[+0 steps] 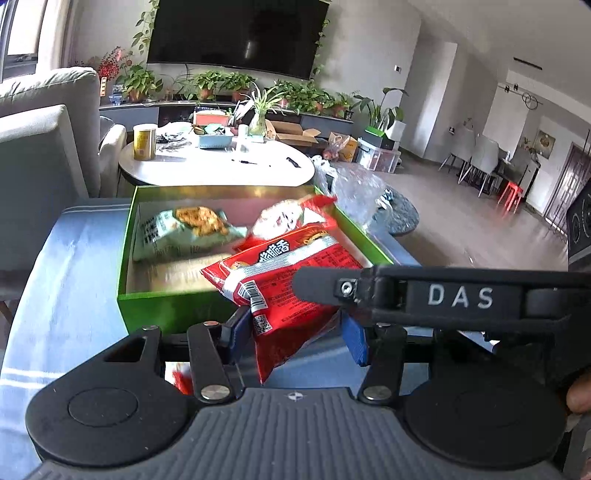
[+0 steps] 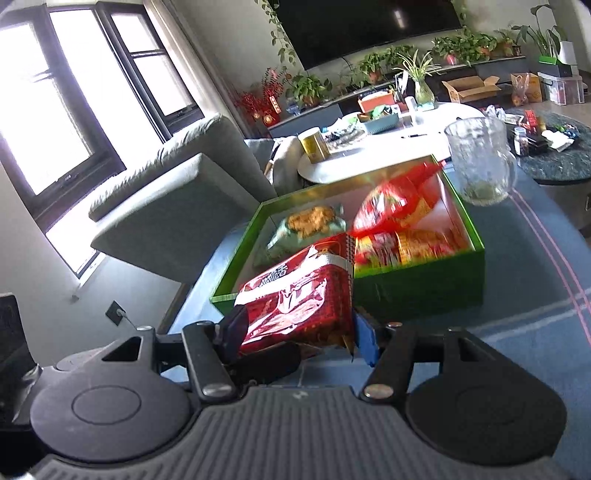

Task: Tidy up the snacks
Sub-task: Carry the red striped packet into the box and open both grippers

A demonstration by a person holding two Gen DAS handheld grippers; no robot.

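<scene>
A red snack packet [image 1: 284, 280] with a silver band, a barcode, a QR code and white Chinese characters is gripped between the blue pads of the left tool [image 1: 295, 332]. In the right wrist view the same packet [image 2: 299, 295] is seen between the widely spread fingers of the right tool [image 2: 299, 332], pressed at both sides. It is held over the near edge of a green box [image 1: 125, 258] standing on a desk covered with a blue cloth [image 1: 66, 280]. Inside the box a pale green packet [image 1: 184, 232] showing fried pieces and more red packets [image 2: 402, 229] are seen. "DAS" is read on the right tool's arm [image 1: 461, 295]. A glass pitcher [image 2: 480, 162] is placed just beside the box. Behind are seen a white round table [image 1: 218, 162], a grey sofa [image 1: 48, 122], potted plants and a wall television [image 1: 236, 33].
</scene>
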